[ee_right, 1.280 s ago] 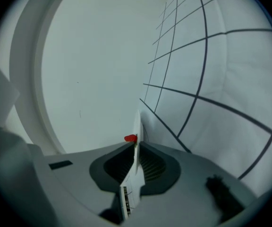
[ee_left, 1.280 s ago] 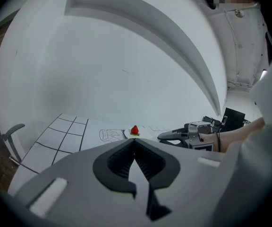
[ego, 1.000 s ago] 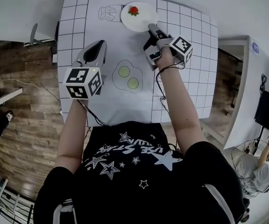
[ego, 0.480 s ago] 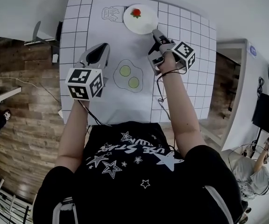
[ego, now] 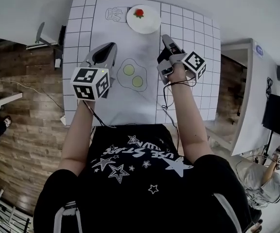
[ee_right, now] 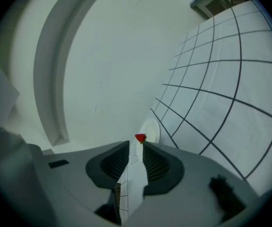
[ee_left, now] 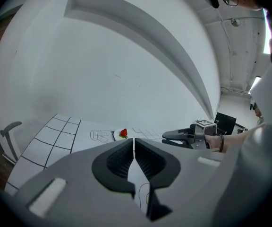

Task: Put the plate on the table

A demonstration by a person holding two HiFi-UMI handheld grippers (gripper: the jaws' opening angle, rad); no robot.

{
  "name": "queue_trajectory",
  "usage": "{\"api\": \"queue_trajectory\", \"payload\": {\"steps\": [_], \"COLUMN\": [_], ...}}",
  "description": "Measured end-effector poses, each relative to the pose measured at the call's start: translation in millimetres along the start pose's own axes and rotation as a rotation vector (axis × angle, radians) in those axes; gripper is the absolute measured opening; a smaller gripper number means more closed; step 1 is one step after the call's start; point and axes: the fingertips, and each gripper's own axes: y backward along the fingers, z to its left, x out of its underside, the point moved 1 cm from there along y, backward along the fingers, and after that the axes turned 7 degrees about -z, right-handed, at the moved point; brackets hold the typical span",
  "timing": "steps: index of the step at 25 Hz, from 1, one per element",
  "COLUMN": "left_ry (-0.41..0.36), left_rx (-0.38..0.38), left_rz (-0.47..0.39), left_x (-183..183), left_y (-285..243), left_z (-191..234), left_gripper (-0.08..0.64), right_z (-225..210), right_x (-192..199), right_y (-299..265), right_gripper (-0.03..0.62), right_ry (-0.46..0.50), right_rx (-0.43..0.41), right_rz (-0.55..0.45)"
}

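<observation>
The white plate (ego: pixel 143 18) lies flat at the far end of the gridded table (ego: pixel 81 42), with a red strawberry (ego: pixel 139 13) on it. My right gripper (ego: pixel 165 38) hovers a short way nearer than the plate and slightly to its right, not touching it. In the right gripper view the plate (ee_right: pixel 151 129) and strawberry (ee_right: pixel 140 137) lie ahead of that gripper (ee_right: pixel 136 145); its jaws are closing, with nothing between them. My left gripper (ego: pixel 110 46) hangs over the table's left middle, and in its own view the left gripper (ee_left: pixel 134 143) is shut and empty.
The table mat carries a fried-egg drawing (ego: pixel 132 75) between the grippers and a jar drawing (ego: pixel 116 13) left of the plate. Wooden floor (ego: pixel 23 110) lies past the table's left edge. A white partition (ego: pixel 249 96) stands on the right, and a person (ego: pixel 269 178) crouches at the lower right.
My right gripper has drawn back from the plate's near rim toward the person. The plate stays on the table. The left gripper has hardly moved.
</observation>
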Motion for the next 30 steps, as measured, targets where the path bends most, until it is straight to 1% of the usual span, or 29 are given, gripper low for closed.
{"api": "queue_trajectory", "payload": {"steps": [2, 4, 8, 13, 17, 23, 27, 30], "left_ry": [-0.002, -0.006, -0.039, -0.057, -0.076, -0.098, -0.113, -0.105], "left_rx": [-0.012, -0.020, -0.031, -0.068, -0.097, -0.129, -0.142, -0.160], "left_rz": [-0.013, -0.022, -0.039, -0.068, -0.090, -0.124, -0.148, -0.159], "left_x": [-3.5, -5.0, -7.9, -6.0, -3.0, 14.0, 20.3, 19.3], "left_y": [5.1, 9.5, 14.1, 25.8, 33.7, 47.6, 56.5, 63.5], "left_z": [-6.9, -18.2, -46.5, -84.5, -115.2, -170.8, -206.7, -221.1], "left_gripper": [0.018, 0.018, 0.018, 0.018, 0.018, 0.018, 0.018, 0.018], "right_z": [11.6, 22.5, 45.7, 57.3, 60.6, 60.2, 55.2, 59.0], "right_x": [3.2, 5.9, 7.1, 6.6, 7.9, 4.0, -5.6, -9.3], "right_y": [9.4, 19.5, 37.2, 71.7, 98.0, 152.0, 183.1, 196.8], "right_gripper": [0.062, 0.044, 0.021, 0.017, 0.017, 0.017, 0.017, 0.017], "right_ry": [0.057, 0.096, 0.133, 0.182, 0.183, 0.205, 0.228, 0.263], "right_rx": [-0.033, -0.070, -0.169, -0.251, -0.298, -0.380, -0.404, -0.418], "right_rz": [0.024, 0.055, 0.114, 0.179, 0.227, 0.273, 0.296, 0.316]}}
